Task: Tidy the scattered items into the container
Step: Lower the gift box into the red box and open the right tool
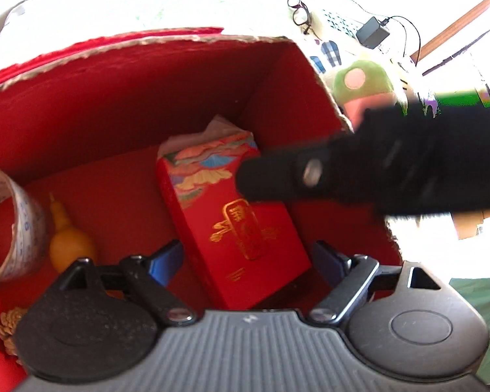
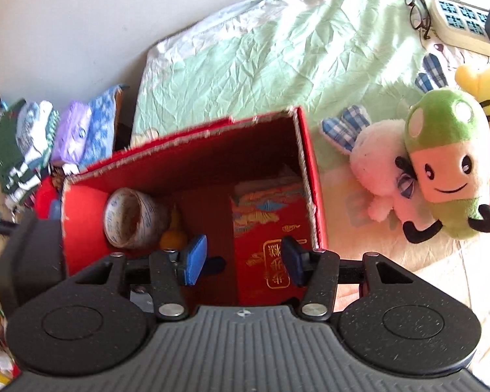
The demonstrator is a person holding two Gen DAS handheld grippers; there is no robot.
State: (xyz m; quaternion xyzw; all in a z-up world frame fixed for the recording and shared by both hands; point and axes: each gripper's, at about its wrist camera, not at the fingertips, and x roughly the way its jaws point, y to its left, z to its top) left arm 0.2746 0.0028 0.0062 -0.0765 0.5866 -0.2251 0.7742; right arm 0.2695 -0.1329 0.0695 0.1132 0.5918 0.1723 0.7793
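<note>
An open red cardboard box [image 1: 179,40] [image 2: 305,163] stands on the bed. On its floor lie a red packet with gold print [image 1: 241,222] [image 2: 264,222], a tape roll [image 1: 19,228] [image 2: 130,219], a yellow gourd [image 1: 70,238] [image 2: 173,235] and a pine cone [image 1: 11,330]. My left gripper [image 1: 246,258] hangs open over the packet, its blue fingers wide apart. My right gripper [image 2: 241,258] is open too, above the packet, with nothing between its fingers. In the left wrist view the right gripper [image 1: 254,179] reaches in over the box's right wall as a blurred black shape.
Right of the box lie a green mushroom plush [image 2: 441,170], a white rabbit plush [image 2: 379,170] and a yellow tiger plush [image 2: 486,88]. Glasses [image 2: 418,9] and a power strip [image 2: 457,23] sit at the far right. Folded clothes [image 2: 49,137] are stacked left of the green sheet [image 2: 277,49].
</note>
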